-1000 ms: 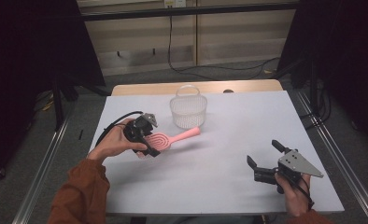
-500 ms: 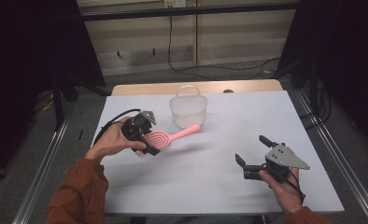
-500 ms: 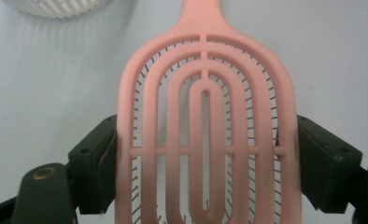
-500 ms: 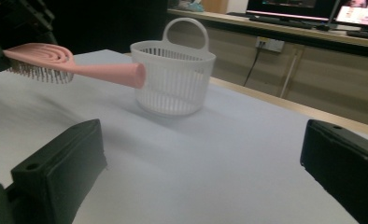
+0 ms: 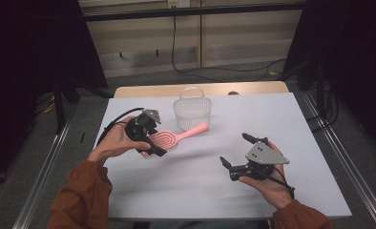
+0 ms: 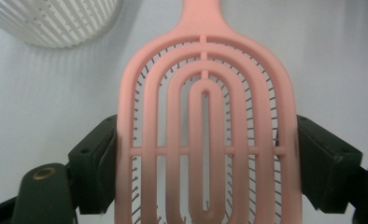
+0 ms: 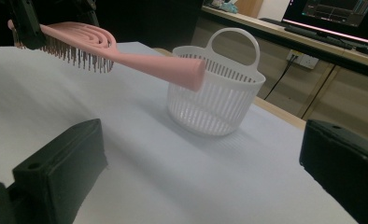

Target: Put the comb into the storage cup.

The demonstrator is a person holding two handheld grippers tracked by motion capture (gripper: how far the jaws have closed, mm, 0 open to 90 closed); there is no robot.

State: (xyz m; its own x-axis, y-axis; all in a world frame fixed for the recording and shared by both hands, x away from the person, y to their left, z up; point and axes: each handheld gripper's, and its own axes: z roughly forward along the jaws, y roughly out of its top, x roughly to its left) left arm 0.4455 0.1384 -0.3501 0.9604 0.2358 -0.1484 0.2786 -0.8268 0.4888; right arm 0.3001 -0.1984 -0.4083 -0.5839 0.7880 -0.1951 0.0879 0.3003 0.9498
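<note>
A white counter (image 5: 319, 157) carries a slotted white basket (image 5: 192, 113) at twelve o'clock. The left tool (image 5: 150, 140) clamps a pink hairbrush (image 5: 174, 137) aloft by its head, handle toward the basket. The right tool (image 5: 234, 150) gapes wide, empty. Likely next: take the handle.

The left gripper (image 5: 150, 138) was held in the left hand (image 5: 112, 145), forearm angled in from below, its fingers (image 6: 95, 161) clamped on both edges of the brush head between them. The right gripper (image 5: 238, 152) lay in the upturned right hand (image 5: 267, 183), its fingers (image 7: 60, 170) spread wide with nothing between them.
</note>
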